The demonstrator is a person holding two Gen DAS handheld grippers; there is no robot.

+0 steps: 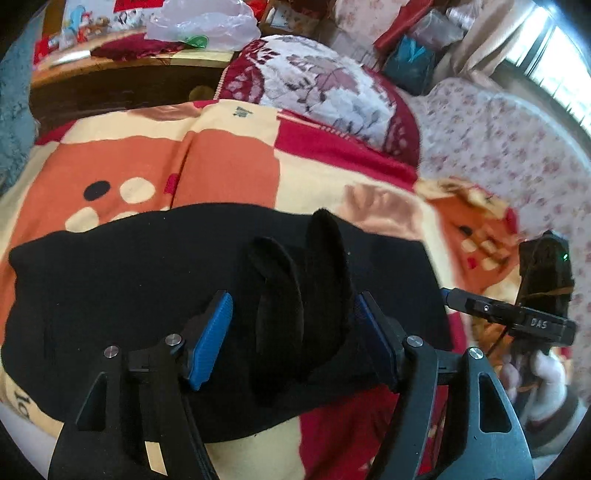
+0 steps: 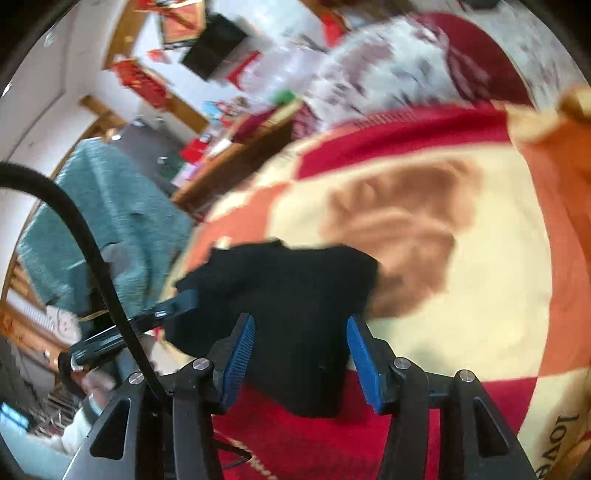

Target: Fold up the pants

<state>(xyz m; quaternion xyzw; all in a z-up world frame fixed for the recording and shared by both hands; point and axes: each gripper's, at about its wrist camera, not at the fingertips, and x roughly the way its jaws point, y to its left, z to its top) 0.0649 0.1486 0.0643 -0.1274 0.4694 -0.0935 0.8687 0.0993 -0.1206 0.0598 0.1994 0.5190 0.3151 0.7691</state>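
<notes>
The left hand-held gripper (image 1: 291,338) fills the bottom of its own view, its blue pads (image 1: 212,338) spread apart with loose upright folds of the black pants (image 1: 147,295) standing between them; the pads do not appear to press the cloth, so the grip reads as released. The pants lie flattened on the bed, a dark wide shape spread across a blanket (image 1: 221,166) patterned in orange, cream and red with a cartoon face, and their far edge runs roughly straight across the left wrist view. In the right wrist view the right hand-held gripper (image 2: 301,360) likewise has its blue pads (image 2: 240,358) parted, with an end of the pants (image 2: 295,302) lying between and beyond them on the blanket (image 2: 461,314); that picture is smeared by motion, so whether a pad brushes the fabric is hard to say, though the jaws look let go rather than clenched. Each gripper shows at the edge of the other's view: the right one at the right of the left wrist picture, held in a hand (image 1: 543,373) in a pale sleeve, and the left one at the lower left of the right wrist picture. Beyond the blanket sits a red and white floral pillow (image 1: 325,88), with pale flowered bedding (image 1: 498,147) to its right. A teal cloth (image 2: 110,206) hangs beside the bed, and a wooden desk (image 1: 122,74) behind holds a clear plastic bag (image 1: 207,22) and red clutter.
</notes>
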